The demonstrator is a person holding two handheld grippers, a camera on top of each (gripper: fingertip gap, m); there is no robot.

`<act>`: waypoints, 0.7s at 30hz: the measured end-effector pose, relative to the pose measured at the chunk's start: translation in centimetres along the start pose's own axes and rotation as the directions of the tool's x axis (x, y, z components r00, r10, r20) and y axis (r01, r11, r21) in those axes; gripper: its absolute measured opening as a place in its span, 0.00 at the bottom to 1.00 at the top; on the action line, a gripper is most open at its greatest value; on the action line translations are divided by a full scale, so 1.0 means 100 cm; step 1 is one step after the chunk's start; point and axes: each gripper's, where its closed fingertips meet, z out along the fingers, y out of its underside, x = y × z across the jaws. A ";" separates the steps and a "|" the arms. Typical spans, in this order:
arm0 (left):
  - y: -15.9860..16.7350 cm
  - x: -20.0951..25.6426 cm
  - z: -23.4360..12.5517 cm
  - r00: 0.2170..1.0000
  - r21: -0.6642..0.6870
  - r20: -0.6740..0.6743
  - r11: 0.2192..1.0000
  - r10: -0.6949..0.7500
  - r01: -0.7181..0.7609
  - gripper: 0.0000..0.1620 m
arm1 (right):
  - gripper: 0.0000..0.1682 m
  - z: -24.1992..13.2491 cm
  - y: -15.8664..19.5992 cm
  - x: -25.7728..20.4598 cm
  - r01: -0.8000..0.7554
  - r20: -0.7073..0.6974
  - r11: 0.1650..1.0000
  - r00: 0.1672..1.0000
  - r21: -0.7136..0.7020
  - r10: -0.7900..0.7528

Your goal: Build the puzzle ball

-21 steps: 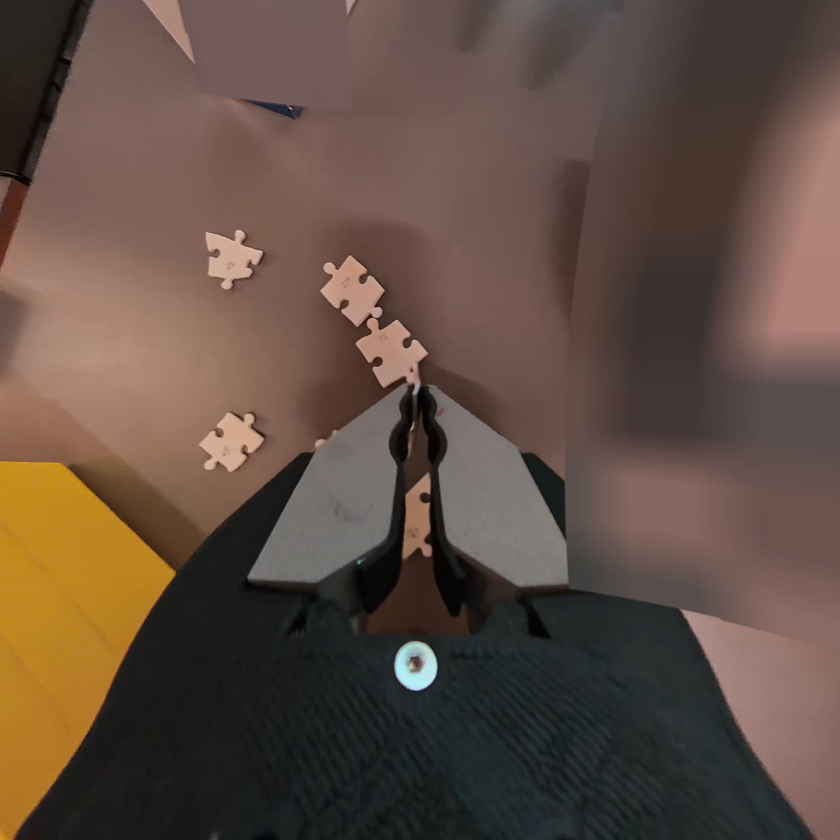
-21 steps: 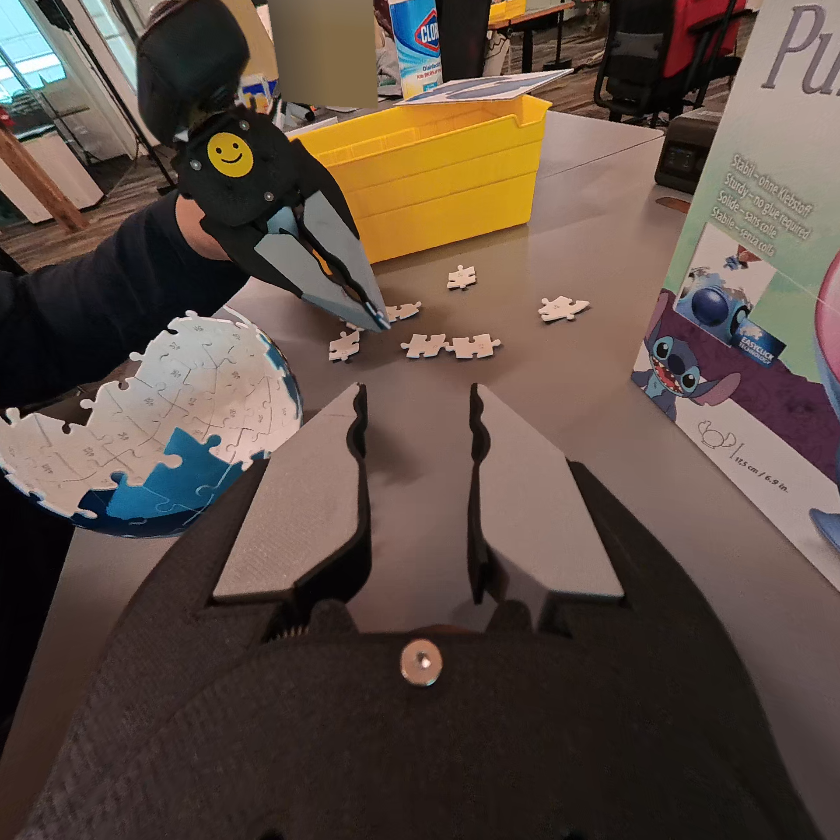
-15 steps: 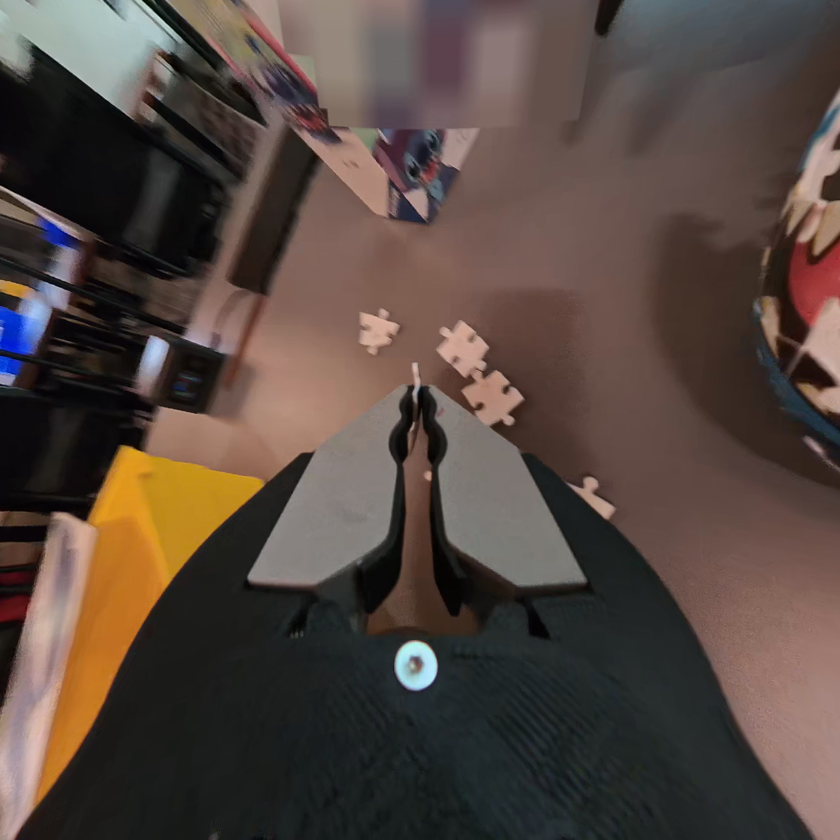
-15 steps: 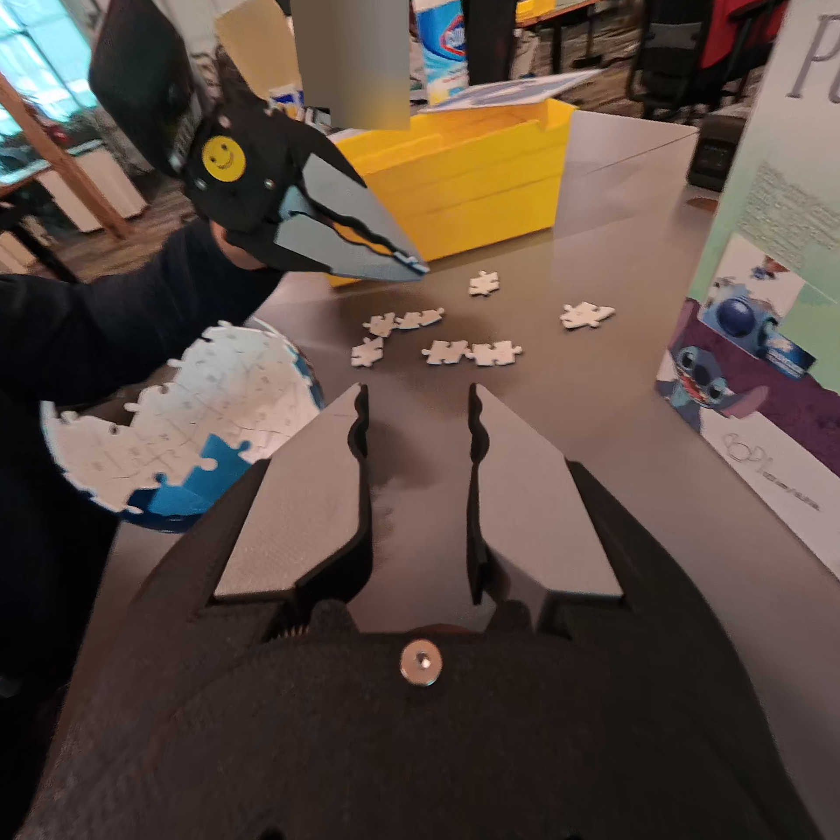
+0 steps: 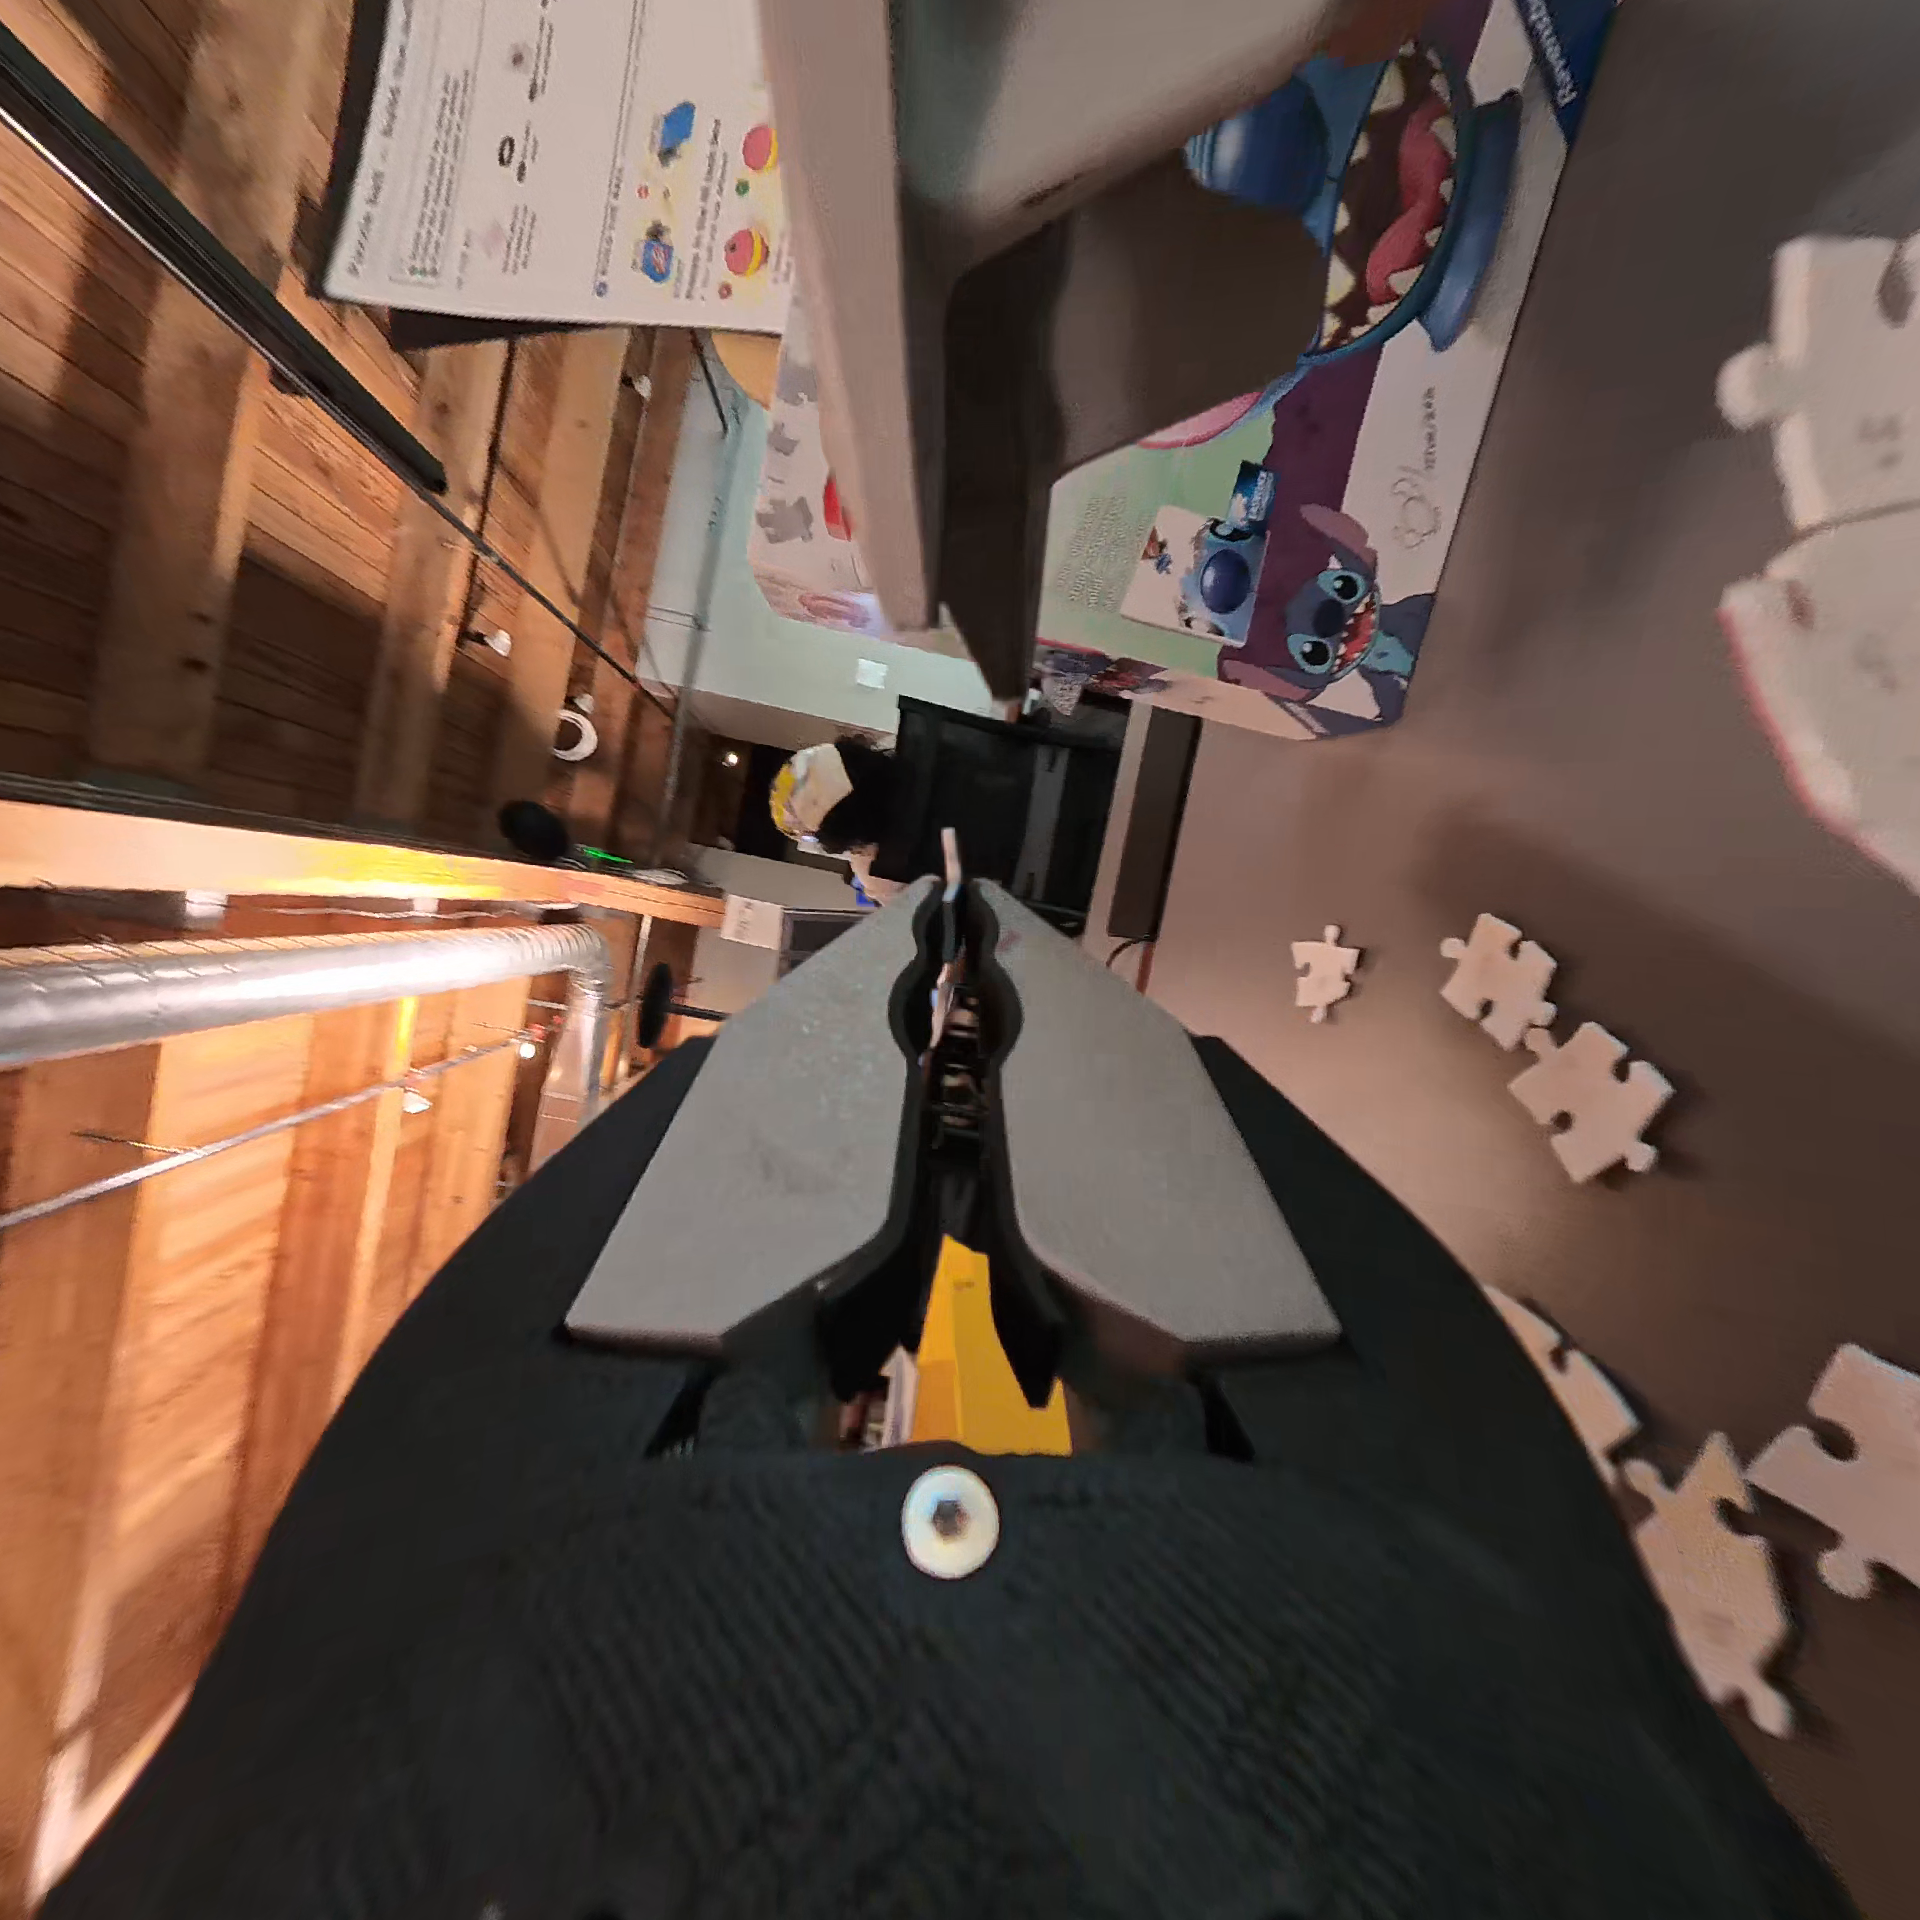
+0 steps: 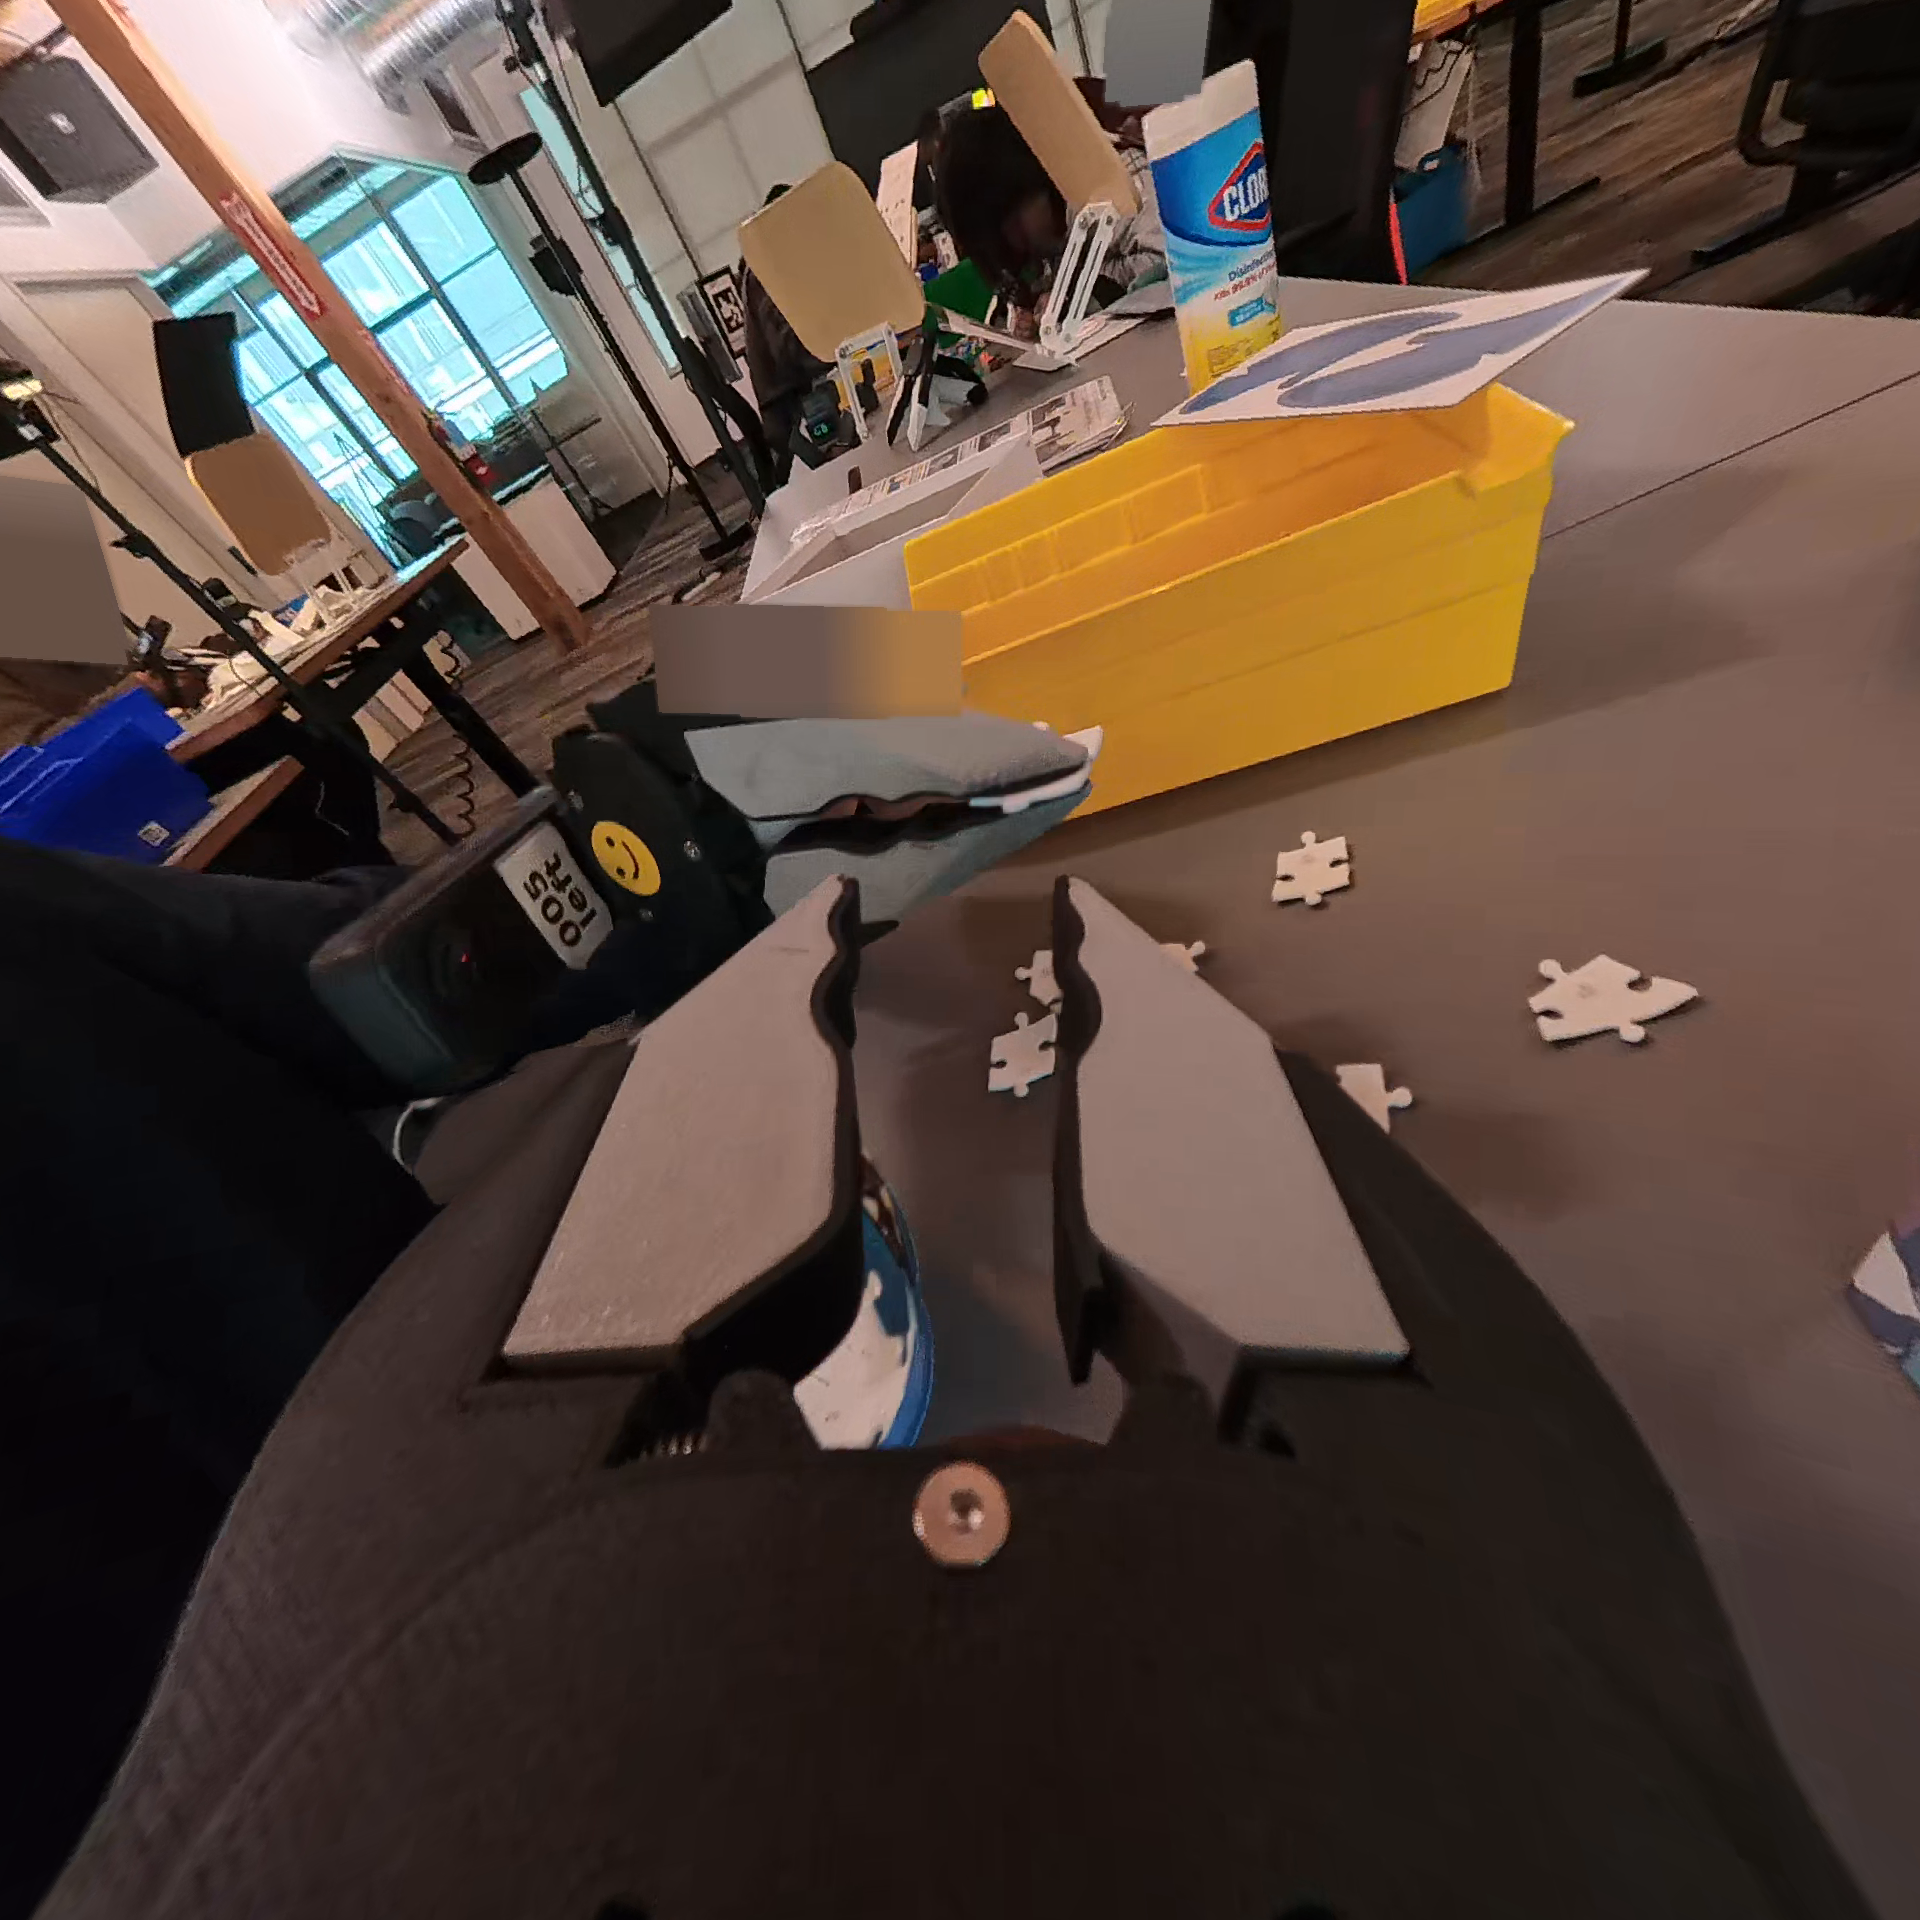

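My left gripper (image 5: 951, 902) is shut on a white puzzle piece (image 5: 948, 857) seen edge-on, held above the table and rolled on its side. In the right wrist view it (image 6: 1039, 774) lies sideways in front of the yellow bin, with the piece (image 6: 1070, 740) at its tip. My right gripper (image 6: 951, 914) is open and empty; it shows in the left wrist view (image 5: 935, 416) too. The half-built puzzle ball (image 6: 873, 1340), blue and white, shows between and below the right fingers, and its rim (image 5: 1849, 520) sits at the left wrist view's right edge.
Several loose white pieces (image 6: 1311, 868) (image 6: 1605, 997) (image 5: 1584, 1101) lie on the grey table (image 6: 1662, 831). A yellow bin (image 6: 1247, 623) with a card on top stands behind them, a wipes canister (image 6: 1216, 208) farther back. The puzzle box (image 5: 1351, 468) stands at the right. About 4 cm separates my left fingertips from my right.
My left gripper has lifted off the table with the piece and rolled onto its side. My right gripper has swung left, so the ball now lies under it.
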 end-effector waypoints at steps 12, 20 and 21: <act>-0.006 -0.001 -0.011 0.999 0.106 0.022 0.993 0.048 -0.050 0.00 | 0.07 0.032 0.004 0.003 -0.082 0.059 0.994 0.994 -0.076 0.087; -0.007 -0.002 -0.013 0.995 0.097 0.056 0.991 0.085 -0.090 0.00 | 0.00 0.031 0.006 -0.005 -0.084 0.068 0.994 0.994 -0.077 0.089; -0.008 -0.002 -0.013 0.994 0.097 0.059 0.991 0.088 -0.093 0.00 | 0.00 0.030 0.006 -0.005 -0.085 0.065 0.994 0.994 -0.074 0.090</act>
